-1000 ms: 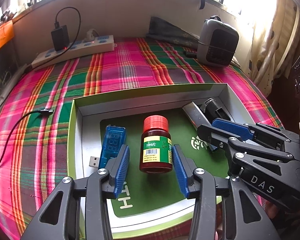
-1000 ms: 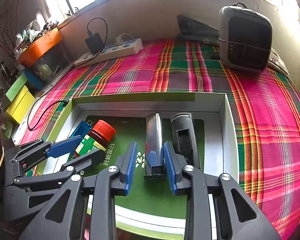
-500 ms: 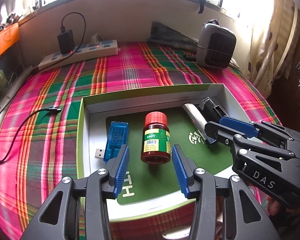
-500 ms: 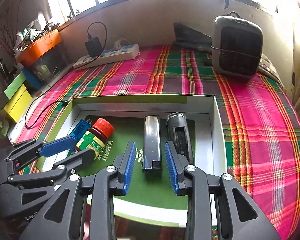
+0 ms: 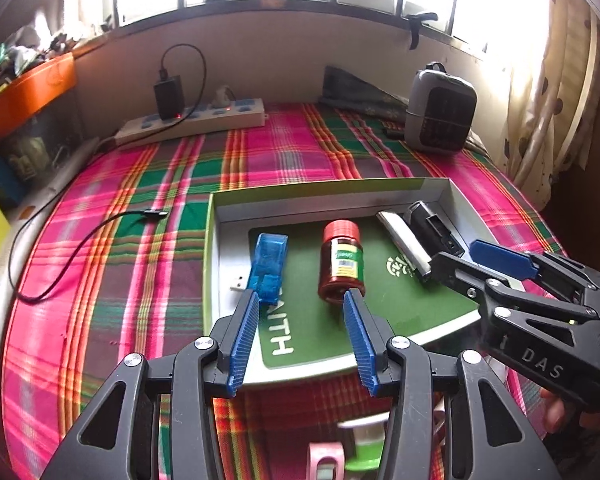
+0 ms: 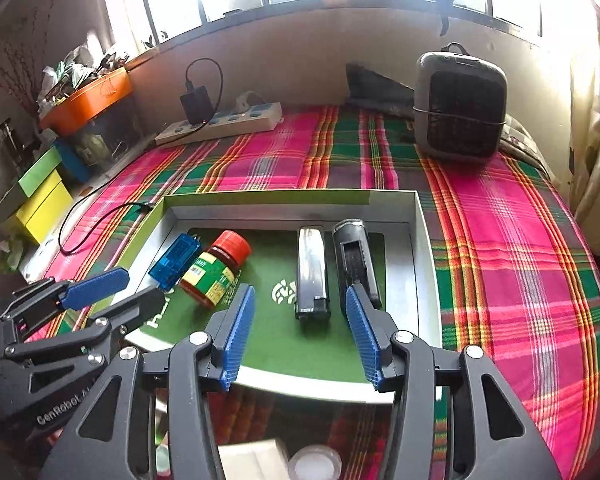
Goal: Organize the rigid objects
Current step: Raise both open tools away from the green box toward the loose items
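A shallow green-rimmed box [image 5: 332,186] [image 6: 268,196] lies on the plaid cloth. A blue USB stick [image 5: 268,268] [image 6: 174,256], a red-capped bottle [image 5: 340,260] [image 6: 216,266] on its side, a silver bar [image 5: 404,238] [image 6: 311,272] and a black device [image 5: 436,228] [image 6: 356,252] lie inside it. My left gripper [image 5: 300,296] [image 6: 142,284] hovers open at the box's near edge, just short of the bottle. My right gripper [image 6: 300,292] [image 5: 456,254] is opening; the silver bar's near end shows between its fingers, untouched by the pads.
A white power strip [image 5: 192,122] with a black charger, a grey heater [image 5: 440,114] and a loose black cable [image 5: 88,236] sit on the cloth. An orange bin [image 6: 88,96] and yellow-green boxes [image 6: 40,200] stand at the left. A white lid [image 6: 314,464] lies below the table edge.
Both grippers have drawn back and up from the box. The right jaws, which flanked the silver bar closely, have spread wide and the bar stays lying in the box.
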`<state>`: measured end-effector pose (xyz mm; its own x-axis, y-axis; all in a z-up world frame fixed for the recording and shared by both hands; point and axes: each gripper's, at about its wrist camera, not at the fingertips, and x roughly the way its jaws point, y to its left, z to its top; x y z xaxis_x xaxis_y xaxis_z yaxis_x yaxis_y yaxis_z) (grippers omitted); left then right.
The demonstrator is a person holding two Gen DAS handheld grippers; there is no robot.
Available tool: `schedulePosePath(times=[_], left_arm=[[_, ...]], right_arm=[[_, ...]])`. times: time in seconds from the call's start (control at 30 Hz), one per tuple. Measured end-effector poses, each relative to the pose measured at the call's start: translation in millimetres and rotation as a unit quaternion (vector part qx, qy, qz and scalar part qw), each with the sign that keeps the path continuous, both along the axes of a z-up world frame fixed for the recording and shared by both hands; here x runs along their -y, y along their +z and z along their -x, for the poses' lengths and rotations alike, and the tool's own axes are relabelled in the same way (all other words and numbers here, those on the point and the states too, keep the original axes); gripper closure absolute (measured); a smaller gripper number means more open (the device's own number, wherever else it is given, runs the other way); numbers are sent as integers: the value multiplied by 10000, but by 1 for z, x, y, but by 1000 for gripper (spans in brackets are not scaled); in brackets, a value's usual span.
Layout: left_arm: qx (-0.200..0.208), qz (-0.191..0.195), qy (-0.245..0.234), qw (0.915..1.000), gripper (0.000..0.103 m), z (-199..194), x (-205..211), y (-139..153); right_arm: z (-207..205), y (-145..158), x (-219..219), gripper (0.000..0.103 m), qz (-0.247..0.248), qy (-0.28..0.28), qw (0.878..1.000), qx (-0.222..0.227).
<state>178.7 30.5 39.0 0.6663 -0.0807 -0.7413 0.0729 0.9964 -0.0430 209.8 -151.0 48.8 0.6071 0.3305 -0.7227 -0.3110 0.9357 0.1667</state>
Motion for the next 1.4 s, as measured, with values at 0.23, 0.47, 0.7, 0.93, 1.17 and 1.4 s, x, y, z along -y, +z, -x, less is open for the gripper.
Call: schedulePosePath(times=[0.23, 0.47, 0.7, 0.93, 1.17, 1.4], left_arm=[[76, -68, 259, 9996, 59, 19, -7, 3], [72, -63, 409, 9991, 59, 40, -9, 3], [20, 211, 554, 9982, 59, 60, -24, -1], [-25, 570, 679, 9961, 59, 82, -47, -10], [7, 704, 663, 9953, 59, 96, -59, -13], [-101, 798, 662, 9946, 59, 101, -63, -19]], right_arm=[[22, 7, 8, 54, -59, -121, 9999, 104], [45, 8, 13, 54, 39, -273, 9995, 121], [65, 3, 21, 54, 91, -438, 9990, 50], [77, -8, 23, 54, -15, -553, 9983, -177], [85, -10, 17, 54, -58, -438, 9989, -152], [83, -14, 10, 54, 9, -496, 9986, -200]])
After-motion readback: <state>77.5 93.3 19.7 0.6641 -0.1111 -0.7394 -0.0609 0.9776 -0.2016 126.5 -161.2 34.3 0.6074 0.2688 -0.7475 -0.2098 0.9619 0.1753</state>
